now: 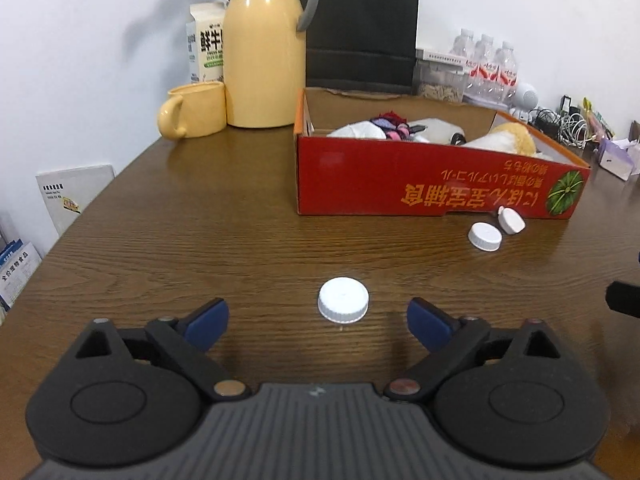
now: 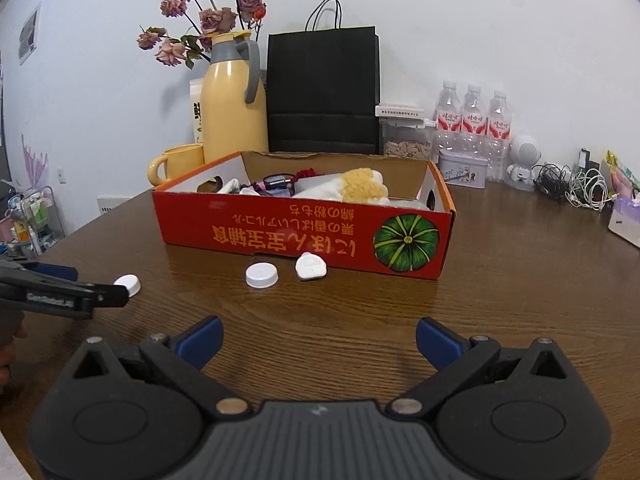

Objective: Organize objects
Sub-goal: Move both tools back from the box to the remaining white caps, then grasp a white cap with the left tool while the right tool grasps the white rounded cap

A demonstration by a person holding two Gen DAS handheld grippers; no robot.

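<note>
Left wrist view: my left tongs (image 1: 318, 322) stand wide open, empty, a ribbed white round cap (image 1: 343, 299) lying flat on the brown surface (image 1: 200, 240) just ahead, between the blue pads (image 1: 208, 322). Right wrist view alone shows the dried flowers (image 2: 200, 20) whole and my right tongs (image 2: 319, 338), likewise spread and empty, over bare wood. Two more white caps (image 2: 261, 275) lie beside the red box (image 2: 280, 236).

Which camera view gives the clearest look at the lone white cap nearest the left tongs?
The left wrist view: the lone white cap lies whole and centred on the table, just ahead of the open left tongs. In the right wrist view the same cap sits small at the left edge, partly hidden behind those tongs.
</note>
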